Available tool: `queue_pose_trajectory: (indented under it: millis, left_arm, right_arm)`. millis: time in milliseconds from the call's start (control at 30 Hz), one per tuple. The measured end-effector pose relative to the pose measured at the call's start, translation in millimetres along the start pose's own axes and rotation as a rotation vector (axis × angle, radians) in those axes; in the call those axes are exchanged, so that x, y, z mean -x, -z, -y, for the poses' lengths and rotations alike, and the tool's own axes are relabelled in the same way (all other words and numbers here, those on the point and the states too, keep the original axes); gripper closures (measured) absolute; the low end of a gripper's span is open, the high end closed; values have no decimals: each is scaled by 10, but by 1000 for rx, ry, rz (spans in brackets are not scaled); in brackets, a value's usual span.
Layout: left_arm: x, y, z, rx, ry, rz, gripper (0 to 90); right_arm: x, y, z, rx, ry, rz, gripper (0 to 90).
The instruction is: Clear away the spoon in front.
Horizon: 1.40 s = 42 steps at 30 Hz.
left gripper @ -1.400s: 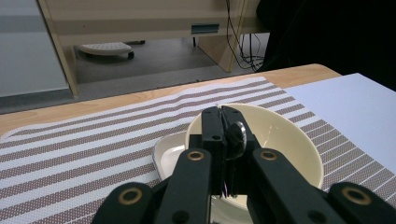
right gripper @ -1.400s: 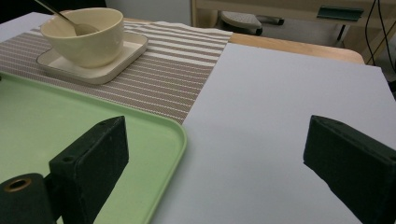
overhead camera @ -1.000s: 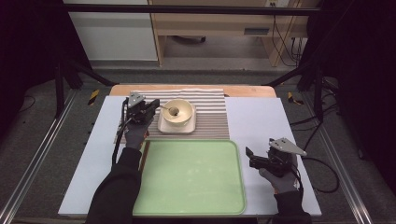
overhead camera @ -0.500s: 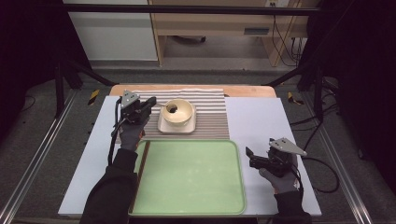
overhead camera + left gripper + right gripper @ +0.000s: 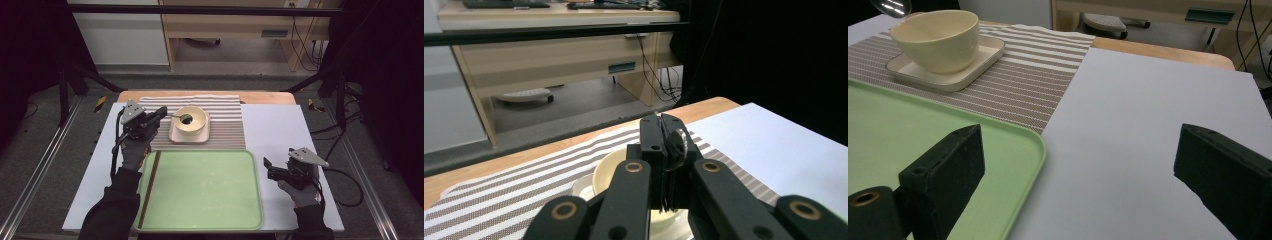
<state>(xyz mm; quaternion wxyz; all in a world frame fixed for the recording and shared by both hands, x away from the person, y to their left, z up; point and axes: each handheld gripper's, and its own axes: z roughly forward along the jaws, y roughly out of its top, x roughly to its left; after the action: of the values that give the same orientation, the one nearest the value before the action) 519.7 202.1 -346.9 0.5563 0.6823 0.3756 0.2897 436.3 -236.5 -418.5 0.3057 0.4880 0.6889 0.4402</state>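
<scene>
A cream bowl (image 5: 191,121) stands on a square cream saucer (image 5: 189,137) on the striped mat (image 5: 225,125). My left gripper (image 5: 162,112) is just left of the bowl, shut on the handle of a metal spoon (image 5: 183,118) whose head hangs over the bowl's left side. In the left gripper view the jaws (image 5: 661,120) meet on the spoon (image 5: 680,145) above the bowl (image 5: 611,167). My right gripper (image 5: 268,169) rests open by the right edge of the green tray (image 5: 210,200), its jaws (image 5: 1078,150) wide apart with nothing between them. The spoon (image 5: 893,6) glints above the bowl (image 5: 935,37).
A pair of dark brown chopsticks (image 5: 150,187) lies along the tray's left side. A white sheet (image 5: 280,130) covers the wooden table, bare to the right of the mat. Dark stands and cables surround the table; a wooden desk stands behind.
My left gripper has drawn a little to the left and risen with the spoon. The right gripper has stayed where it was.
</scene>
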Motion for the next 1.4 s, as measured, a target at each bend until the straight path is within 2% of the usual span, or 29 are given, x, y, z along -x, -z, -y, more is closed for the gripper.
queue_pose_trajectory:
  millis: [233, 500, 900, 1100, 1400]
  left_arm:
    - [113, 225, -8, 18, -32, 25, 882]
    - [180, 415, 59, 13, -40, 39, 882]
    - [300, 576, 200, -16, -42, 57, 882]
    - [399, 689, 258, -25, -52, 79, 882]
    - [531, 759, 346, -50, -61, 115, 882]
  right_arm:
    - [-10, 3, -4, 3, 0, -3, 64]
    - [-24, -9, 2, -4, 7, -2, 64]
    - [-32, 3, 5, -3, 8, 0, 63]
    - [-42, 2, 9, -6, 11, -1, 62]
    - [-49, 1, 11, -9, 13, -3, 62]
